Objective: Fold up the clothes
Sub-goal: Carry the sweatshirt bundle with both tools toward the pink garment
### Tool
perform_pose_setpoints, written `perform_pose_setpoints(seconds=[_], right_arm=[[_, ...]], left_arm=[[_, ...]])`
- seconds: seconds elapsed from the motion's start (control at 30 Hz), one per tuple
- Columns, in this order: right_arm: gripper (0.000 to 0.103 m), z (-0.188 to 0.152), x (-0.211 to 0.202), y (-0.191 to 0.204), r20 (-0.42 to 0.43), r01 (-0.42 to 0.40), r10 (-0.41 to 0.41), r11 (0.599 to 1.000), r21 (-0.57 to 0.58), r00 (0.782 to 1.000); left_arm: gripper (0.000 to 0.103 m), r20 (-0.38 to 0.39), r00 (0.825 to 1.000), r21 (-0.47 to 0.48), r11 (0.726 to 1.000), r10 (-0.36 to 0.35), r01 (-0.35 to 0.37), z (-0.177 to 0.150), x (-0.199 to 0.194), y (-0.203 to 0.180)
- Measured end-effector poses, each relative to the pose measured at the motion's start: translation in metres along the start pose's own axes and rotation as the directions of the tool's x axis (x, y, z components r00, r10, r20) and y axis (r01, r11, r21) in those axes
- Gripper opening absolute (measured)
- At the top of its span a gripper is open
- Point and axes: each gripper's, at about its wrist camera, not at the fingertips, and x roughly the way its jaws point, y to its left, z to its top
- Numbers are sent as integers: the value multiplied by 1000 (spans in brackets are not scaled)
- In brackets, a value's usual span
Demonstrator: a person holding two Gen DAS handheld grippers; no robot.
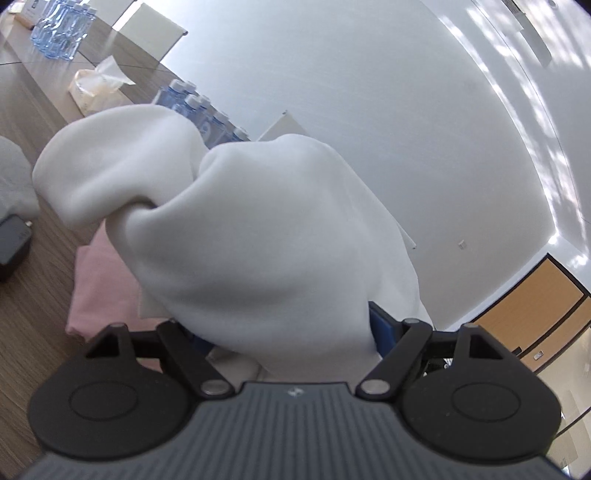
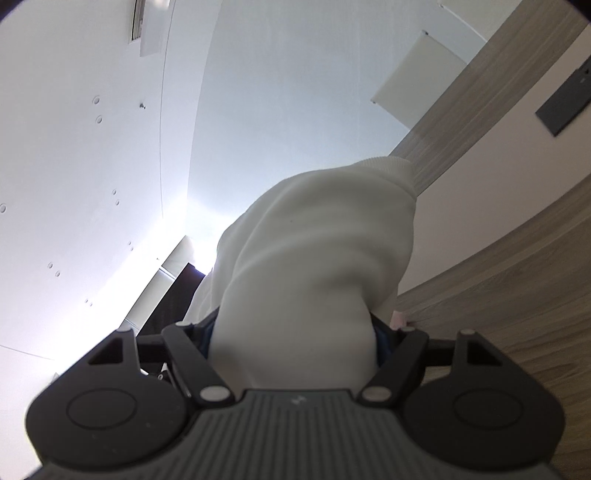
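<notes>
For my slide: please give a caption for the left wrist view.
Left gripper lifts a bunched white garment above a pink cloth on the wooden table.

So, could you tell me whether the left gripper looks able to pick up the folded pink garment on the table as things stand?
Probably not yet: the left gripper is already full of bunched white garment, which hangs over the pink garment and covers part of it.

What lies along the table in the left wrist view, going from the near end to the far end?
Pink folded garment → tissue box → cluster of water bottles at the far end. The lifted white garment hangs in front of the camera and covers part of the table.
</notes>
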Motion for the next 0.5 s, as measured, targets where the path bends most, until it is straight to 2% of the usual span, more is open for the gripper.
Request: perform_pose_setpoints(seconds=[0.17,0.3,0.33,0.4,0.5], right_arm=[[79,-15,61,14,-49,-17,17,1000,11,999],[79,-32,100,36,-55,-20,19,1000,-21,998],[79,-35,109,36,-52,-11,9,999,-32,999],[80,-40,128,36,-46,7,-10,998,-56,999],[79,-75,147,15,-72,104,-110,991,-88,991]], left_arm=[[78,54,997,-41,997,62,-60,23,-16,34],[78,91,994,-55,997,54,-49,39,-21,49],[78,96,994,-60,998,42,-37,42,-13,48],[78,86,996,-95,995,21,-13,47,-2,71],[78,32,999,-160,987,29,-24,40,25,115]])
